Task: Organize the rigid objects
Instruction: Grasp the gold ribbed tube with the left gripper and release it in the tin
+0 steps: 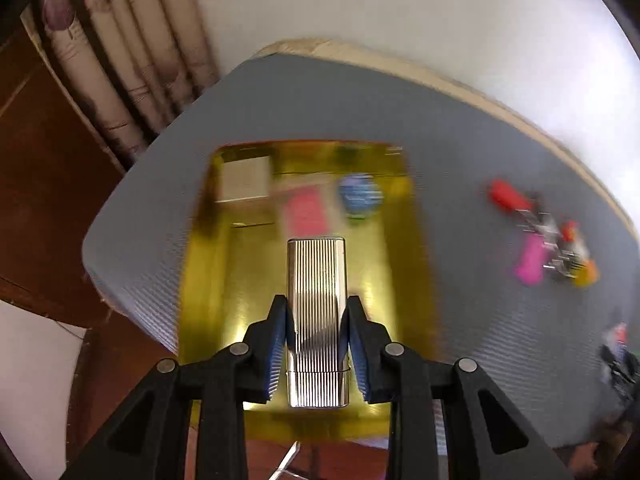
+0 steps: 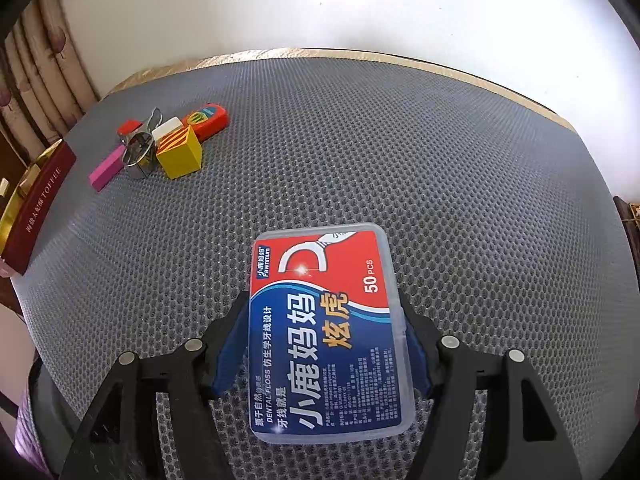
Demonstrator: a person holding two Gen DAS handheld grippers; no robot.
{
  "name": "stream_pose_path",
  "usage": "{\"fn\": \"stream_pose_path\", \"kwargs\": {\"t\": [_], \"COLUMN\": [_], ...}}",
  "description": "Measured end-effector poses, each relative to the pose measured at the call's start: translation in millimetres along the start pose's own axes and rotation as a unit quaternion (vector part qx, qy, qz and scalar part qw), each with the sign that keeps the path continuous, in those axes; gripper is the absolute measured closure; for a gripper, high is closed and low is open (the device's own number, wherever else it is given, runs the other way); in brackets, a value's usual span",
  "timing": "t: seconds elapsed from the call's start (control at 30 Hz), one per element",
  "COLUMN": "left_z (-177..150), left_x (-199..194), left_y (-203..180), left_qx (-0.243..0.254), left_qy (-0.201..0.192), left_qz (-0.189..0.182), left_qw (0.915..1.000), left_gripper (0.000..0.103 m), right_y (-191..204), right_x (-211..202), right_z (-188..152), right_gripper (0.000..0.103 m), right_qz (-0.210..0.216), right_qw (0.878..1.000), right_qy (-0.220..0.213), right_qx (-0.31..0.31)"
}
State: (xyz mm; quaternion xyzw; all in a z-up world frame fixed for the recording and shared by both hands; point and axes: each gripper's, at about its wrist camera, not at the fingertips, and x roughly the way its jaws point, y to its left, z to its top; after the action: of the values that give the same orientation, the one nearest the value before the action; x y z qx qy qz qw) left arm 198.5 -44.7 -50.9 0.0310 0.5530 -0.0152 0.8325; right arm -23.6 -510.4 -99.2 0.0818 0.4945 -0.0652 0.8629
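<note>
Above the gold tray (image 1: pixel 200 280), my left gripper (image 1: pixel 317 344) clamps a ribbed silver lighter (image 1: pixel 316 280) between its blue pads, low on the case. The metal looks slick and I judge it could slide or twist out and land on the white box (image 1: pixel 244 180), pink block (image 1: pixel 304 212) or blue round tin (image 1: pixel 358 194) already in the tray. Over the grey bench mat (image 2: pixel 440 160), my right gripper (image 2: pixel 326 344) grips a dental floss box (image 2: pixel 324 332) by its long sides; the thin plastic may flex and pop free. The leftover cluster, yellow cube (image 2: pixel 180 154) and red case (image 2: pixel 206 118) among it, lies well apart, near the tray's side, where a careless carry could scatter it.
</note>
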Motion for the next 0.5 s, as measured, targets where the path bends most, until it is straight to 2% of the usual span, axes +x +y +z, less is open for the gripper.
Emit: {"fn": "stream_pose_path", "kwargs": {"t": [0.07,0.23,0.5], "left_z": [6,11,15], "left_x": [17,43,70], "left_y": [18,42,35], "left_qx": [-0.008,-0.005,0.013], "left_qy": [0.006,0.007,0.012], "left_qz": [0.019,0.021,0.032], "left_qw": [0.9998,0.9997,0.9993], "left_gripper": [0.074,0.074,0.073], "right_y": [4,10,15], "right_x": [2,7,13], "right_z": [1,5,8], "right_gripper": [0.035,0.035,0.034], "right_qz": [-0.004,-0.009,-0.012], "right_qw": [1.000,1.000,1.000], "right_qy": [0.004,0.010,0.015], "right_qx": [-0.003,-0.004,-0.004]}}
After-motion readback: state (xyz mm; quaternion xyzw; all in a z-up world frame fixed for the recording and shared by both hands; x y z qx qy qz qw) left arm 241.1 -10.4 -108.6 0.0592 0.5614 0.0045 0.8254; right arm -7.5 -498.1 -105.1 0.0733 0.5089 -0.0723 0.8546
